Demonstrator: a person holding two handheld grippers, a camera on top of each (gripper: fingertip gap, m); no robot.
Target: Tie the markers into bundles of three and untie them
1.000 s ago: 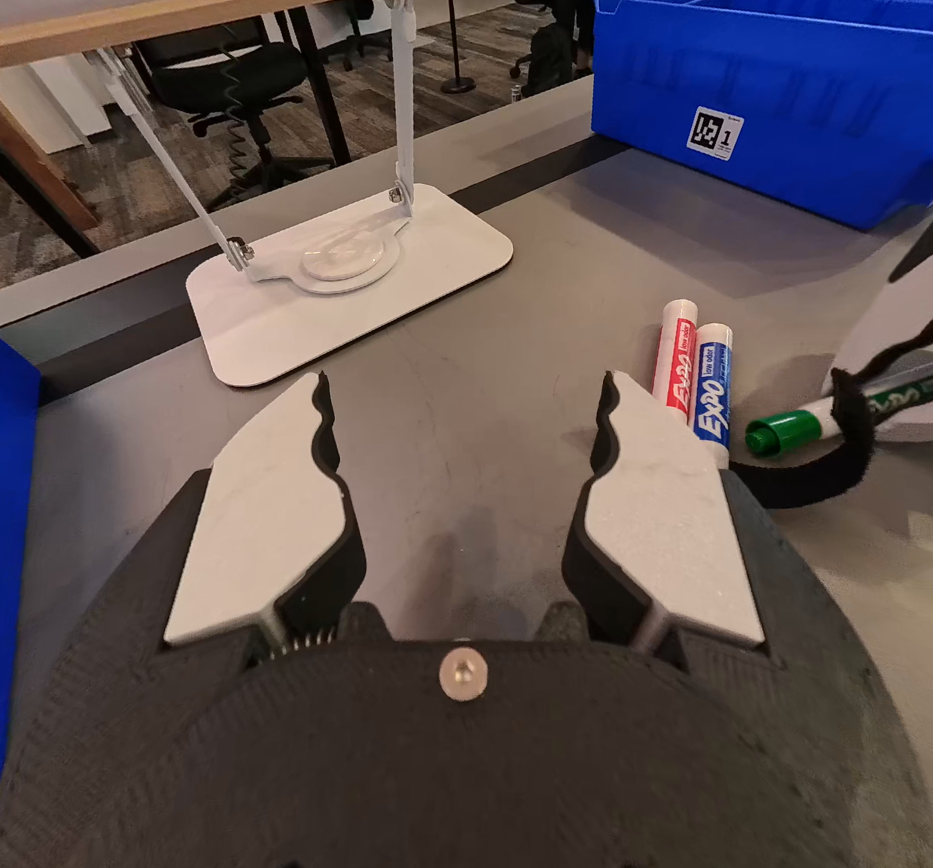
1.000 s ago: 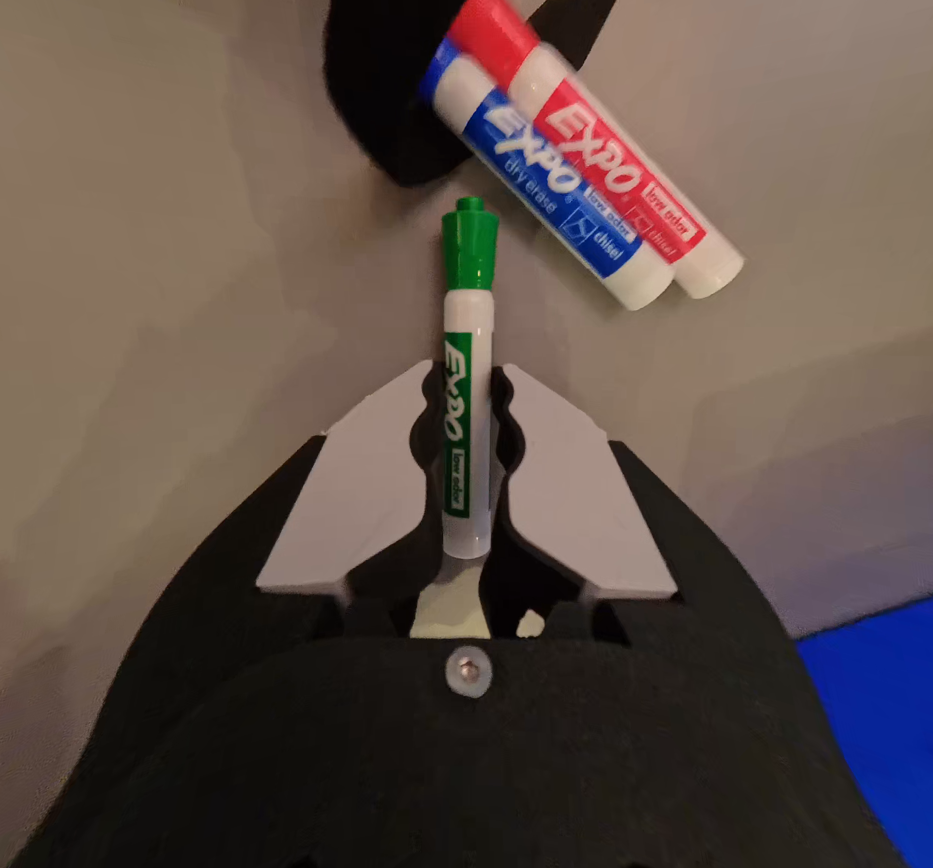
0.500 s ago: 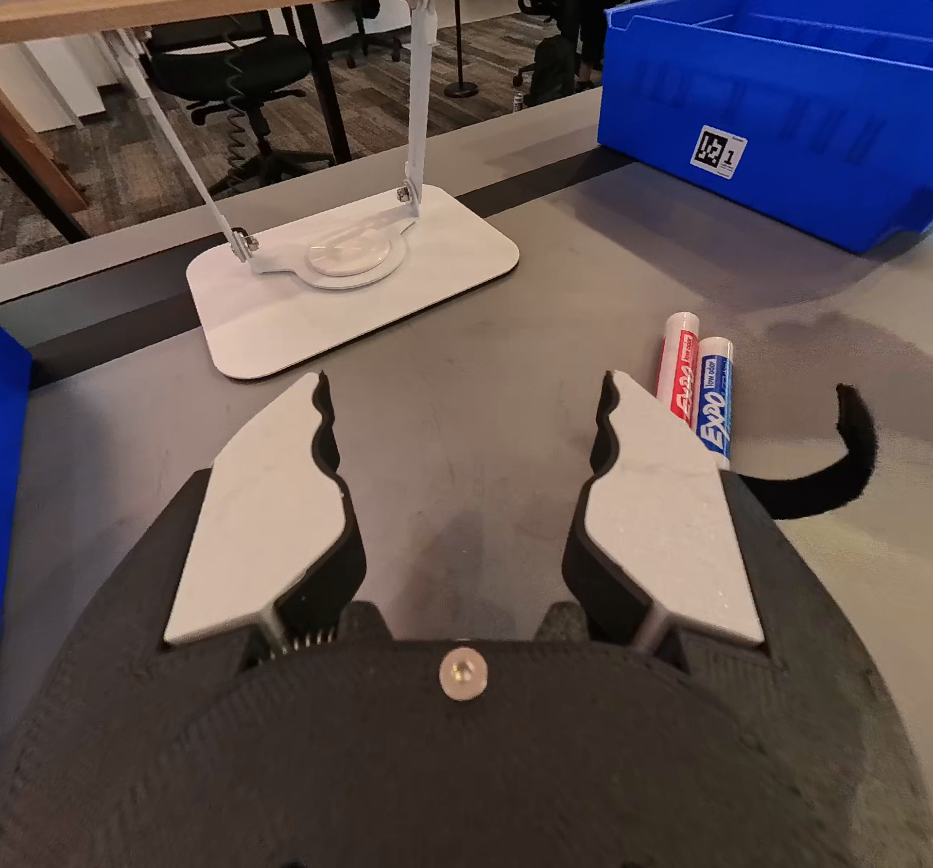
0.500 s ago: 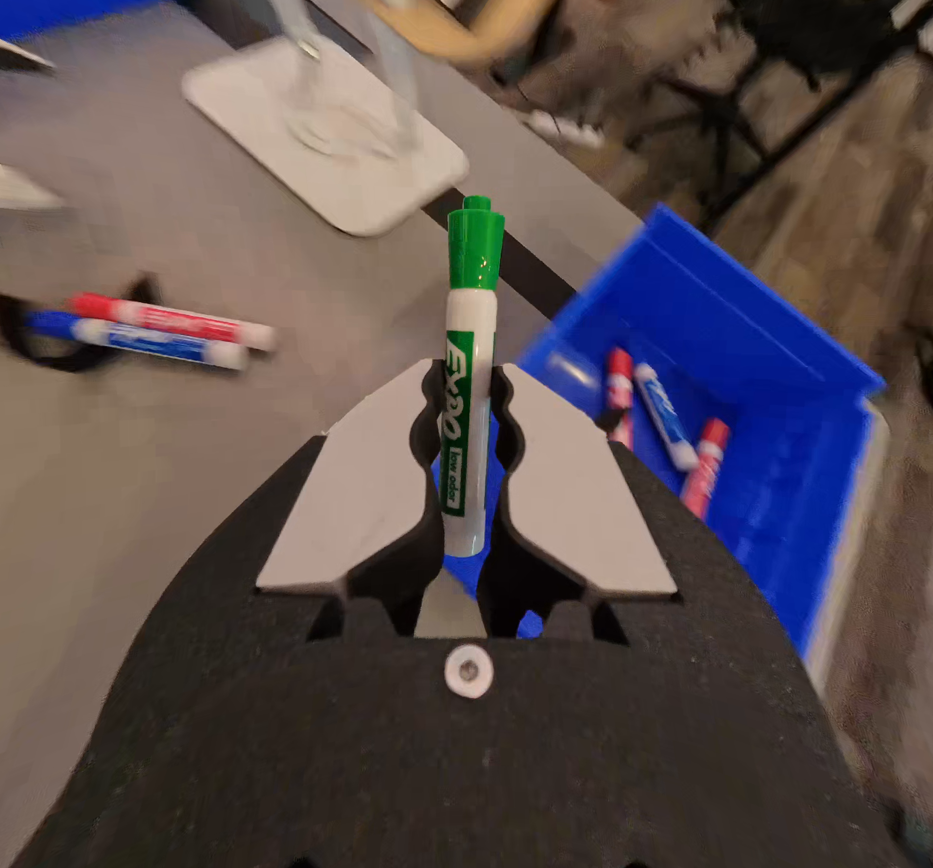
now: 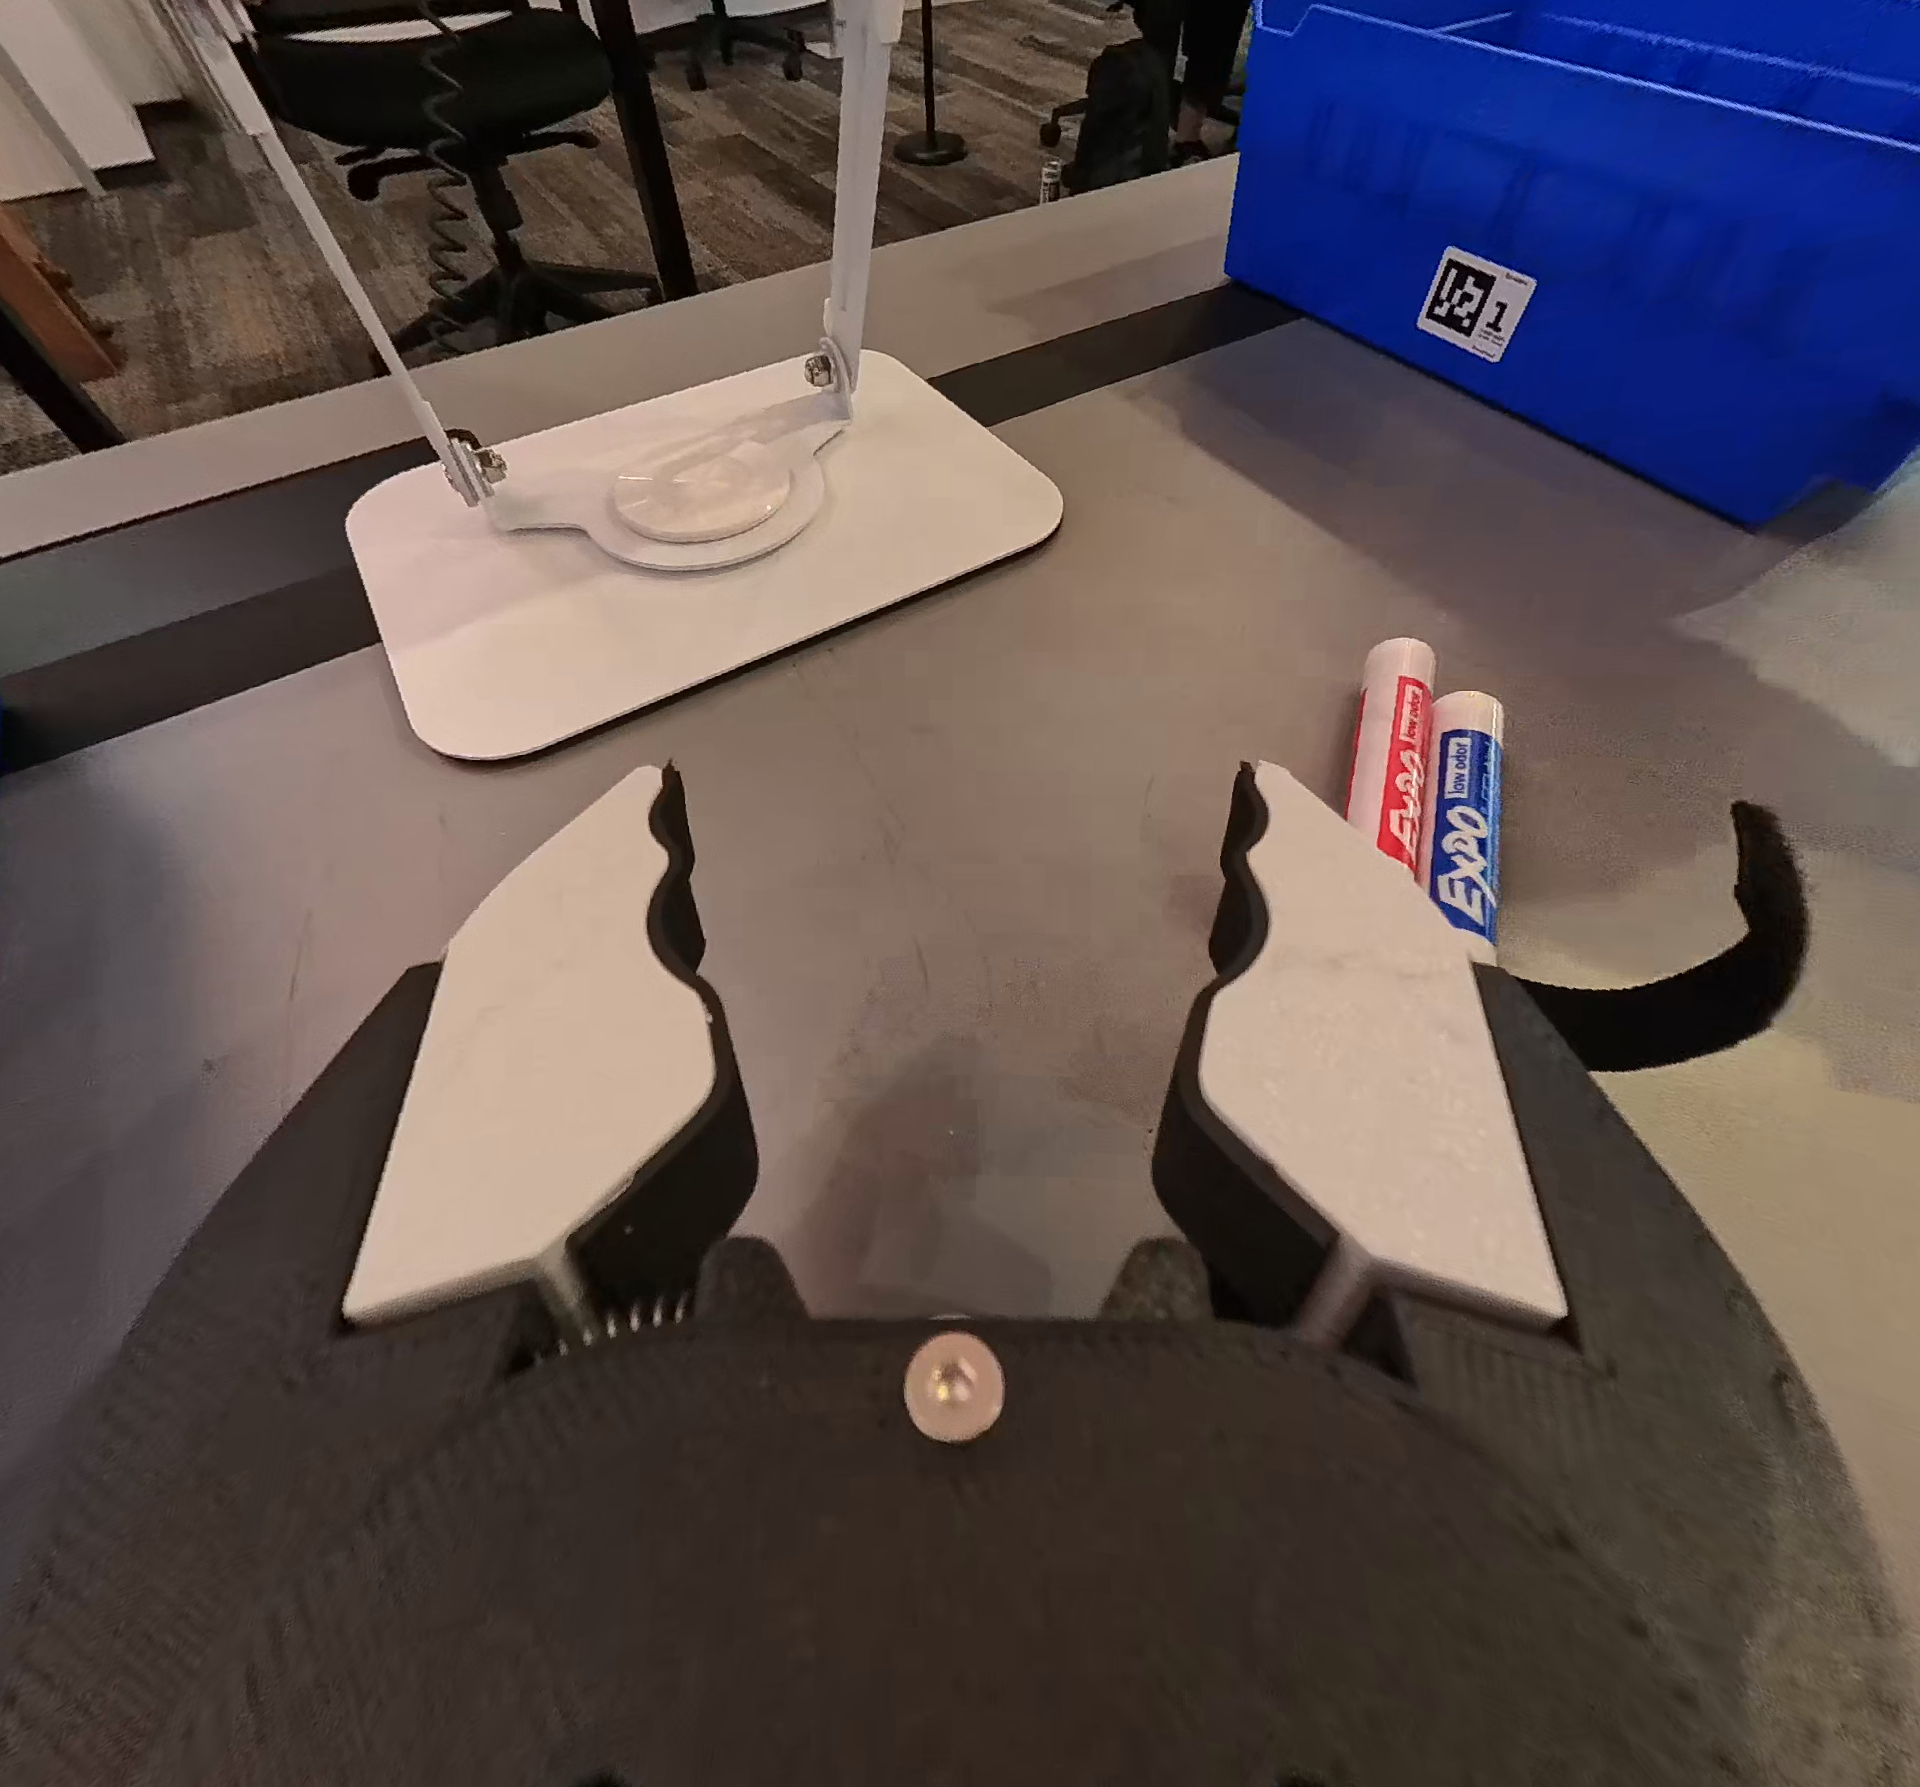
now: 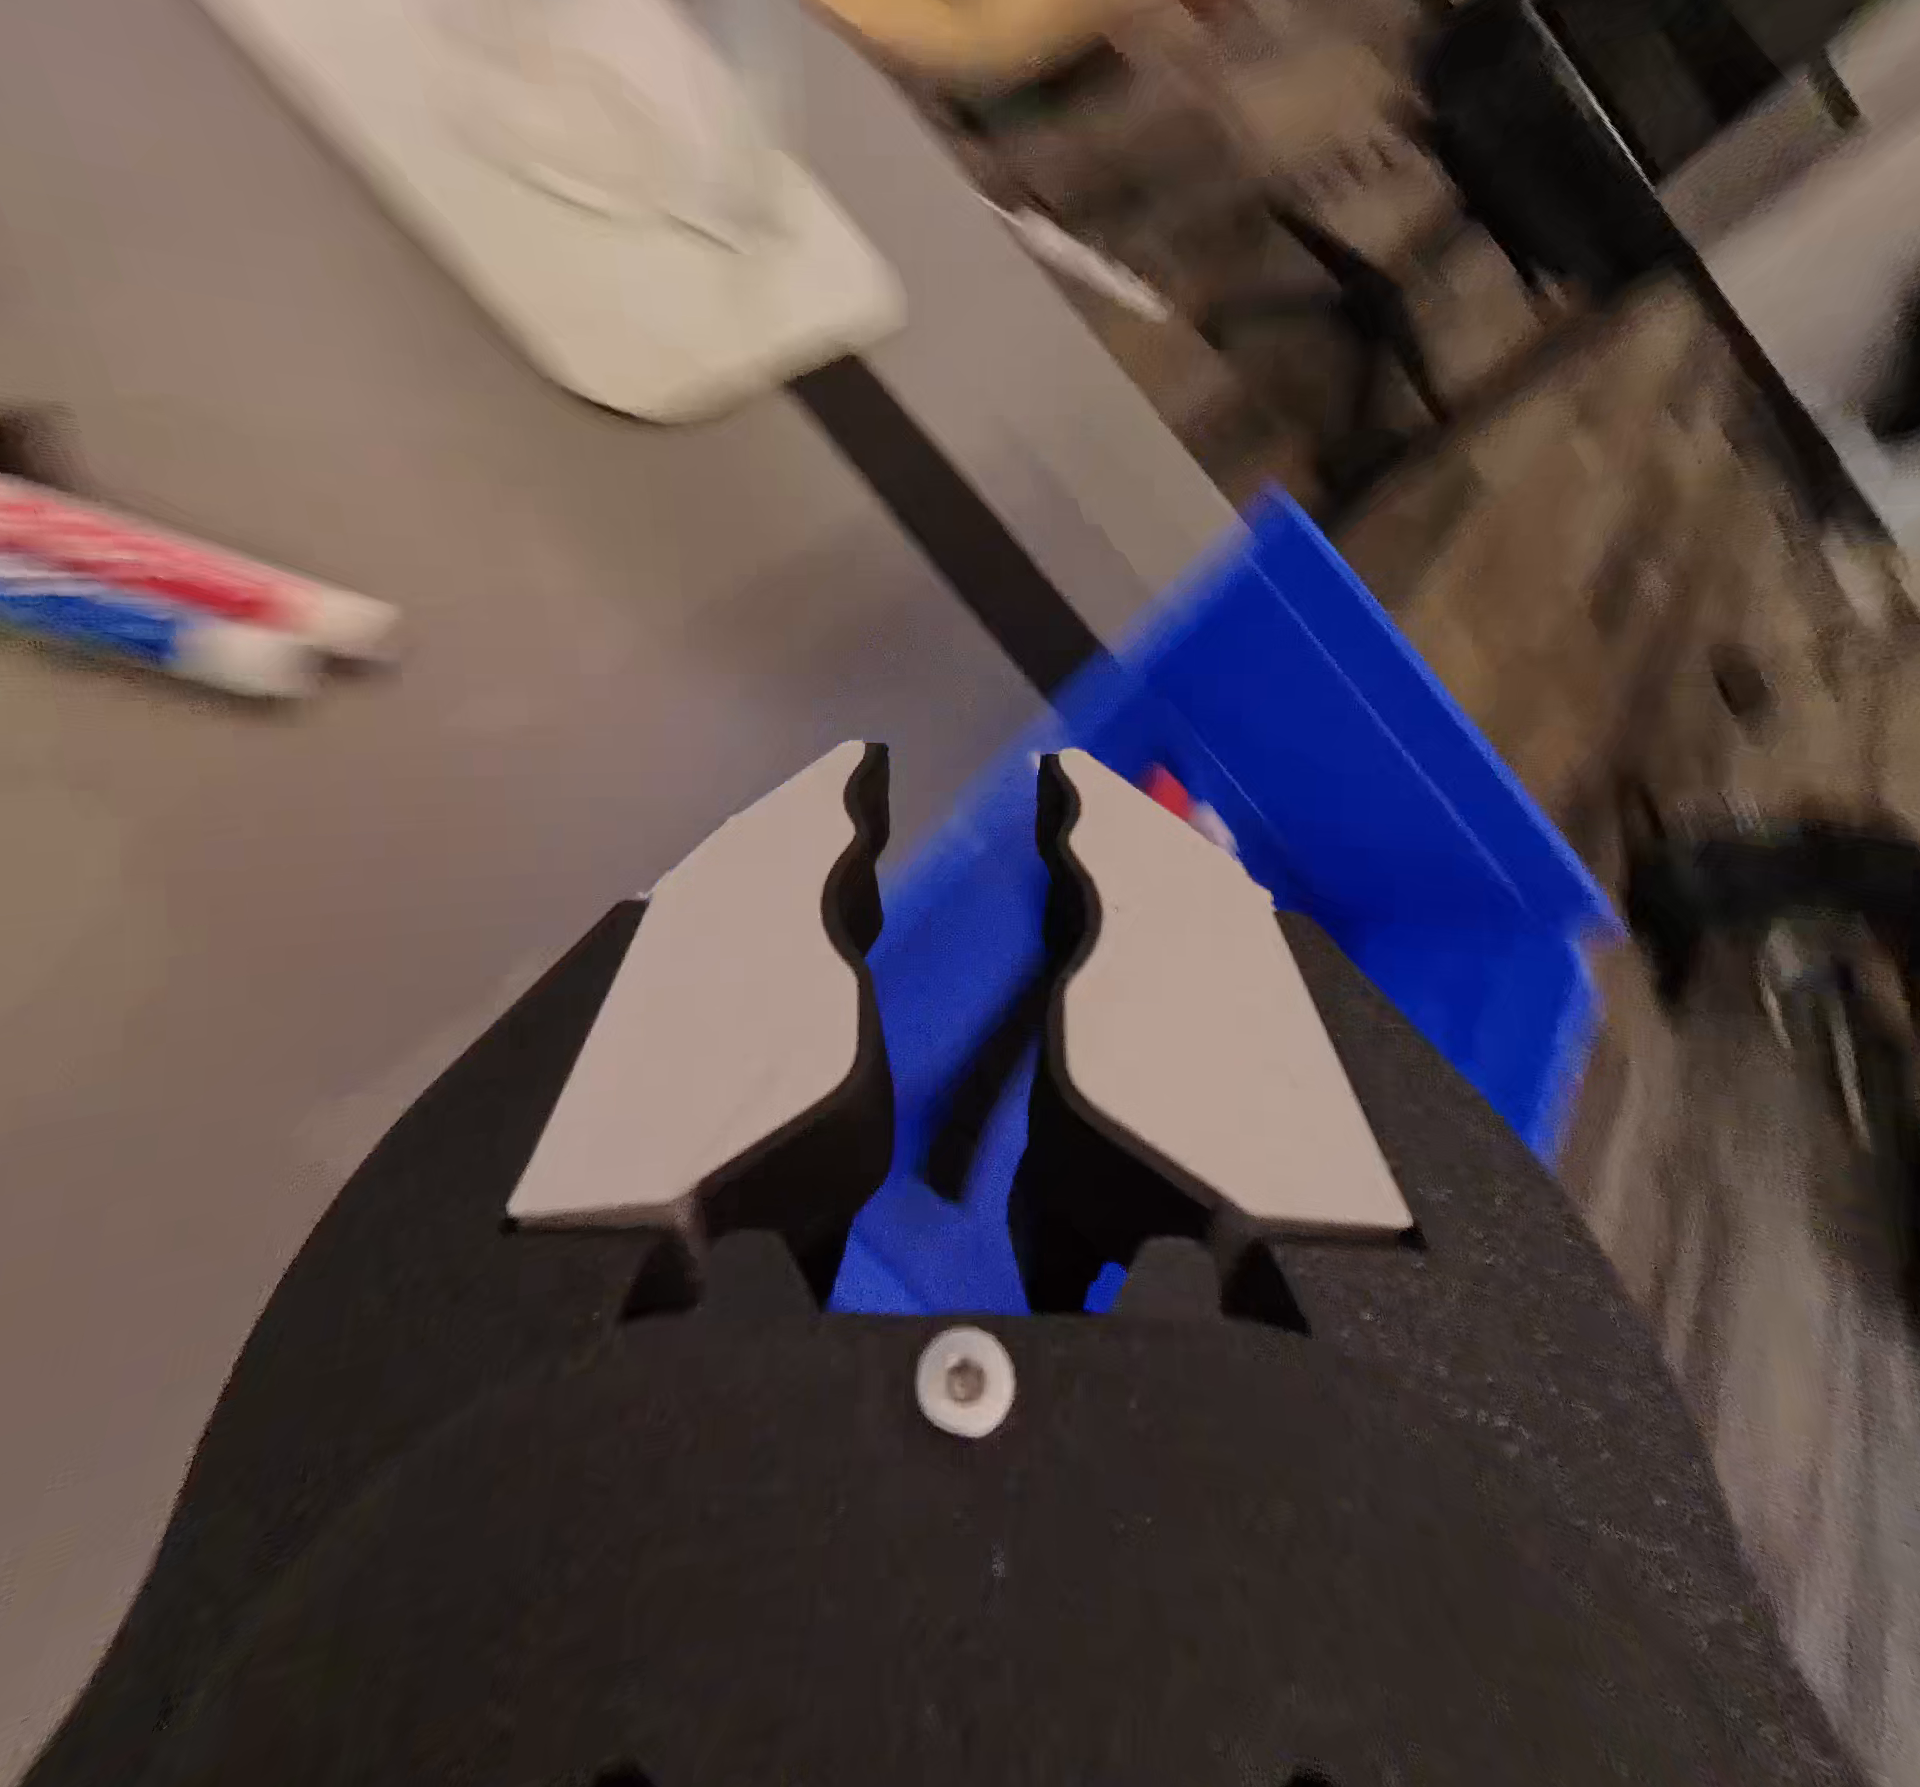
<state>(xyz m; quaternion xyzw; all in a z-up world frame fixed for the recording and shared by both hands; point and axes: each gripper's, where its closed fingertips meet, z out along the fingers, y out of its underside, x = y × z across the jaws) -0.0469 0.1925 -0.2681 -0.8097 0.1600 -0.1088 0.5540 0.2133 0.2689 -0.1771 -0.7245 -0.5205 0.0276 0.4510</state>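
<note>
Grey tabletop (image 5: 935, 906) carries a red marker (image 5: 1392, 761) and a blue marker (image 5: 1465, 812) side by side, touching, just right of the left tongs (image 5: 956, 781), which gape wide and empty. A black strap (image 5: 1704, 989) curls beside them. The right tongs (image 6: 961, 755), narrowly parted and empty, hang over a blue bin (image 6: 1351, 750).

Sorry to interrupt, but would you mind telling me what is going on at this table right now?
A person is working with two handheld grippers on an untied marker bundle. The red marker and blue marker lie side by side on the grey table beside a loose black strap. The left gripper hovers open and empty next to them. The right gripper, slightly parted and empty, is over the blue bin.
</note>
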